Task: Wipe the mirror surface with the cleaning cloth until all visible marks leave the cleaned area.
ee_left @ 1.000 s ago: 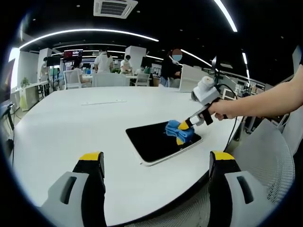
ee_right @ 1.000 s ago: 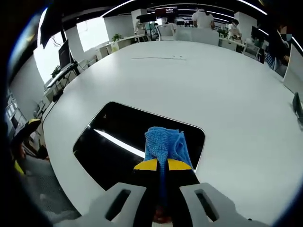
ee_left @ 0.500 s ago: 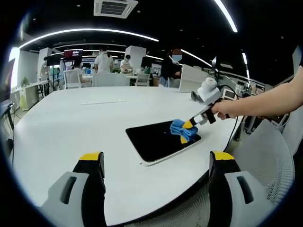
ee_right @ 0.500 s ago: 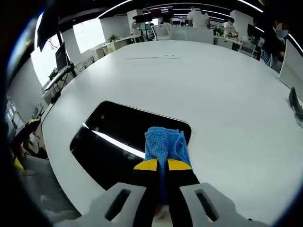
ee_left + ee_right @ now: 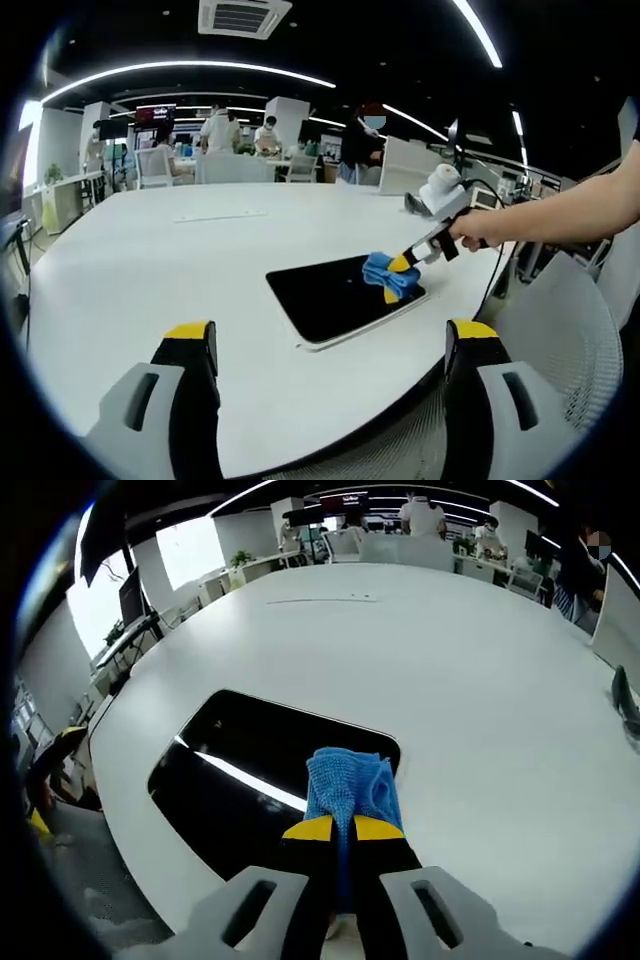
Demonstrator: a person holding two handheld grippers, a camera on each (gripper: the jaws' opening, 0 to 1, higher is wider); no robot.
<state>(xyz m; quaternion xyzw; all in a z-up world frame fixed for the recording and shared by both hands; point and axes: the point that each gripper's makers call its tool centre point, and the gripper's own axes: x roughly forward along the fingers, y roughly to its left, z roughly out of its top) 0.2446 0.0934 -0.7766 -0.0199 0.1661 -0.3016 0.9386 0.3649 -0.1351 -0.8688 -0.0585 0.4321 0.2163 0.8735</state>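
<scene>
— Left gripper view first: where is the mirror (image 5: 340, 297)?

— Flat on the white bench (image 5: 140, 270), close to the bench's near edge. Its dark glass reflects a ceiling light strip, plain in the right gripper view.

— And the cleaning cloth (image 5: 388, 274)?

— Blue, folded, pressed down on the mirror at its corner nearest the hand (image 5: 478, 229) that carries the right tongs (image 5: 393, 275). Those tongs are clamped tight on the cloth; in the right gripper view the yellow tips meet with the cloth (image 5: 349, 784) bunched out ahead of them, lying over the mirror's (image 5: 240, 770) edge.

— The left tongs (image 5: 325, 345)?

— Jaws spread wide, nothing between them, held above the bench edge short of the mirror and well apart from it.

— Any marks on the glass?

— One tiny pale speck near the mirror's middle in the left gripper view; I can't tell if it is a mark or a reflection.

— Beyond the mirror?

— A thin pale strip (image 5: 218, 215) lies on the bench, far side of the mirror. People stand among desks past the bench.
</scene>
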